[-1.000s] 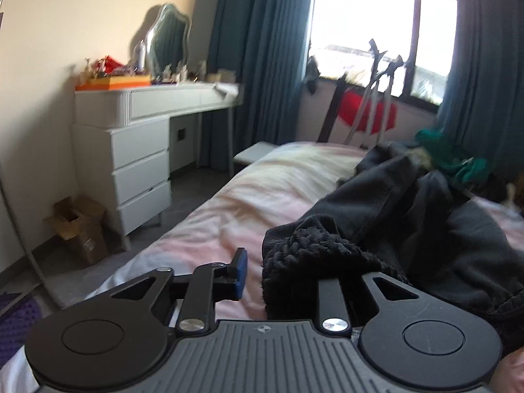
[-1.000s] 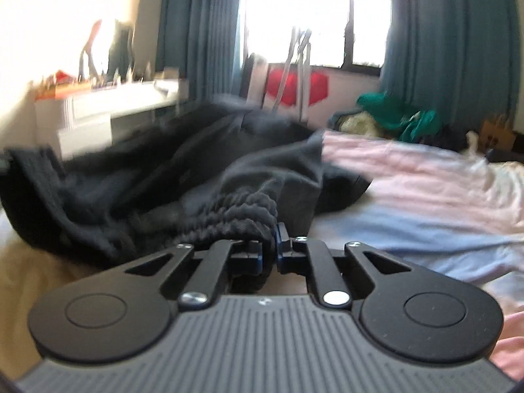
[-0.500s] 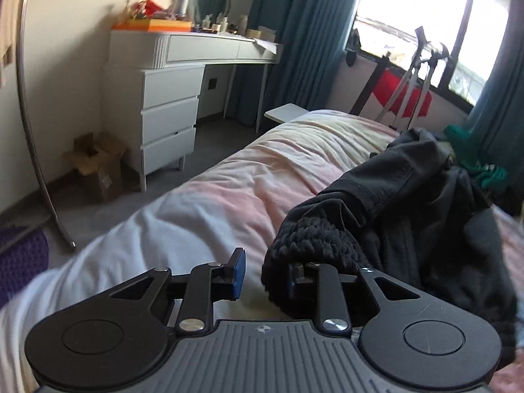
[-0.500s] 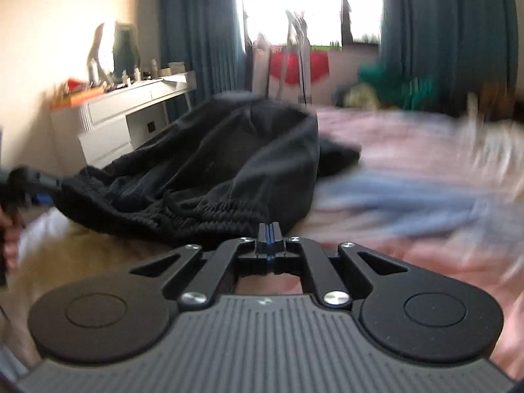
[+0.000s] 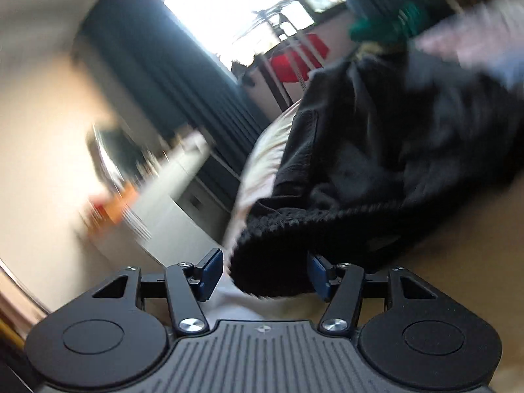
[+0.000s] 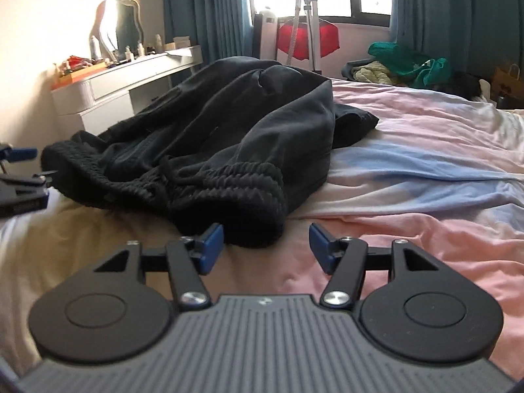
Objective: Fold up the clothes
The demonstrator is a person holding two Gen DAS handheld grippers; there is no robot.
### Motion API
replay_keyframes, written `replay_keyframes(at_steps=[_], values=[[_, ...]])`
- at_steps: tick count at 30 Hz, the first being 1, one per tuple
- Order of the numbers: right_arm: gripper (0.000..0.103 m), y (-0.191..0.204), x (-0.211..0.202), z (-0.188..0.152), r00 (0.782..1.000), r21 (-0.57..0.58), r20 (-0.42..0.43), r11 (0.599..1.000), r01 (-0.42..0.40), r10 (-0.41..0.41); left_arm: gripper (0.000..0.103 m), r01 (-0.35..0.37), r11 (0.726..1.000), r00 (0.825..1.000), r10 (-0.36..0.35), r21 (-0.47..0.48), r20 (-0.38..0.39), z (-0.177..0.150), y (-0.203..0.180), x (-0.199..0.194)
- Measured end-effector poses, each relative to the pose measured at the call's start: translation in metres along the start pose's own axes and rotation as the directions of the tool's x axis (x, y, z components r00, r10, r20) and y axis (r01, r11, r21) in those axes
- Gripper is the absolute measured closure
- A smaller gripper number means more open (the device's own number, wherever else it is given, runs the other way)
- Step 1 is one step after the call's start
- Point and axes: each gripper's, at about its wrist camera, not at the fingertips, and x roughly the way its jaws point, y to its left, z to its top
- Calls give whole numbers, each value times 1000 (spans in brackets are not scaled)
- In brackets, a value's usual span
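Your right gripper (image 6: 266, 245) has its jaws opening and nothing is pressed between the blue pads; the ribbed waistband (image 6: 229, 193) of the black garment (image 6: 235, 124) lies just ahead of it, a little toward its left finger, resting on the bed sheet (image 6: 425, 177). Your left gripper (image 5: 265, 273) is also opening. The same knitted band (image 5: 294, 235) sits between its fingers, touching or almost touching the right pad, while the left pad stands clear of the cloth, so I judge that the grip is released. The left view is strongly blurred and tilted, so I cannot tell more about this contact.

From the right gripper, the garment spreads forward and to the left as a loose heap with many wrinkles. The left gripper is seen at the far left edge of this view, beside the other end of the waistband.

As for the progress, I judge that the folding is only at the beginning. The garment is laid on the bed, but it is not flat and no clean fold line is visible. You need to smooth it, to fold it, and more clothes (image 6: 406, 65) wait far ahead to the right
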Motion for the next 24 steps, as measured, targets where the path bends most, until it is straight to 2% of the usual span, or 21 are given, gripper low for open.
replay_keyframes(at_steps=[2,4,7,10,12,15,17,19,20,22,24], values=[[43,-2,9,1,1000,24,0,1000,11,-11,44,-18,997,999,16,75,33,-1,-8,7],[43,-4,22,2,1000,48,-8,999,11,-11,44,-13,994,999,9,107,40,2,-12,16],[43,-5,41,3,1000,66,-8,998,19,-18,43,-62,986,995,49,157,86,6,-24,31],[43,-5,55,3,997,59,10,995,79,-80,48,-75,984,990,54,162,129,17,-31,42],[44,-7,58,3,992,47,35,992,121,-123,60,-81,985,988,58,155,144,25,-34,50],[44,-14,63,3,988,51,29,987,153,-155,64,-86,988,984,65,125,168,38,-32,54],[45,-14,65,3,990,39,17,990,136,-137,69,-77,994,984,63,78,168,44,-27,58],[60,-10,66,2,992,3,14,992,126,-126,82,-44,998,987,50,-39,151,49,-17,61],[63,-6,65,1,991,-32,21,991,131,-130,88,-30,994,988,45,-102,147,50,-8,59],[85,2,62,1,991,-76,31,988,132,-130,89,2,977,985,35,-215,166,55,12,52],[93,11,54,3,989,-113,53,983,145,-140,91,50,942,979,20,-331,203,60,37,43]])
